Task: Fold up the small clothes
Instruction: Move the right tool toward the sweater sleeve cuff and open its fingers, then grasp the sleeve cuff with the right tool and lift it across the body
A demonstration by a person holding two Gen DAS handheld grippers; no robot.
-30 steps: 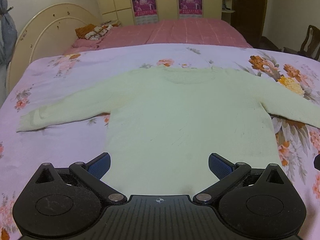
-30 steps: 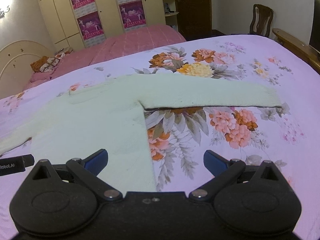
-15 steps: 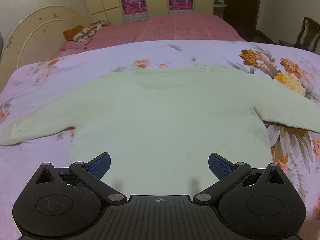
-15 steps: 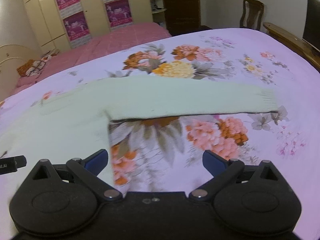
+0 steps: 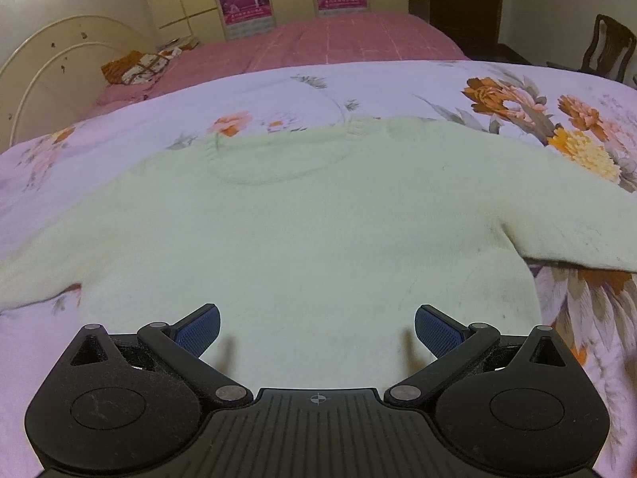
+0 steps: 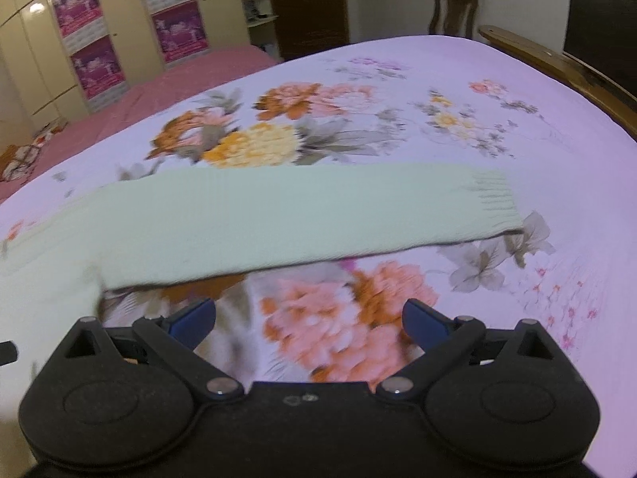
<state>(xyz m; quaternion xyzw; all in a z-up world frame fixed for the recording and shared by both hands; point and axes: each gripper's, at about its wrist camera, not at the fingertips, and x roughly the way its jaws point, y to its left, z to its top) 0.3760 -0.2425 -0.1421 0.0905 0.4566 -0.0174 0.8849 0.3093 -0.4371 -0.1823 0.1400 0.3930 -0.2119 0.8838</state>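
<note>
Sweater (image 5: 302,239), pale green knit, one item, left wrist view: lies flat and face up on the floral bedspread (image 5: 99,159), filling the middle of the frame, neckline toward 12 o'clock, hem toward 6 o'clock. One sleeve runs off toward 9 o'clock, the other toward 3 o'clock. Left gripper (image 5: 317,326): jaws spread wide, holding nothing, poised above the lower body of the garment; blue pads (image 5: 198,328) sit at 7 and 5 o'clock. Whether they touch the cloth cannot be told. Background: pink bed (image 5: 338,40) at 12 o'clock, cream headboard (image 5: 59,79) at 10 o'clock, wooden chair (image 5: 609,46) at 2 o'clock.

Right wrist view, somewhat blurred: sleeve (image 6: 298,219) stretched straight across the centre from 9 o'clock to 3 o'clock, ribbed cuff (image 6: 493,207) at the 3 o'clock end, flat on the bedspread. Right gripper (image 6: 309,318): jaws wide apart, empty, just short of the sleeve's near edge, over bare floral cloth. Background: wardrobe (image 6: 99,40) at 11 o'clock, wooden footboard (image 6: 557,63) at 2 o'clock.

Progress, as judged: garment spread out and smoothed, no fold made yet. Both sleeves remain extended; neither tool has a grip. Left to do: bring sleeves in over the body, then fold the body. The outstretched sleeve looks the likely first piece.
</note>
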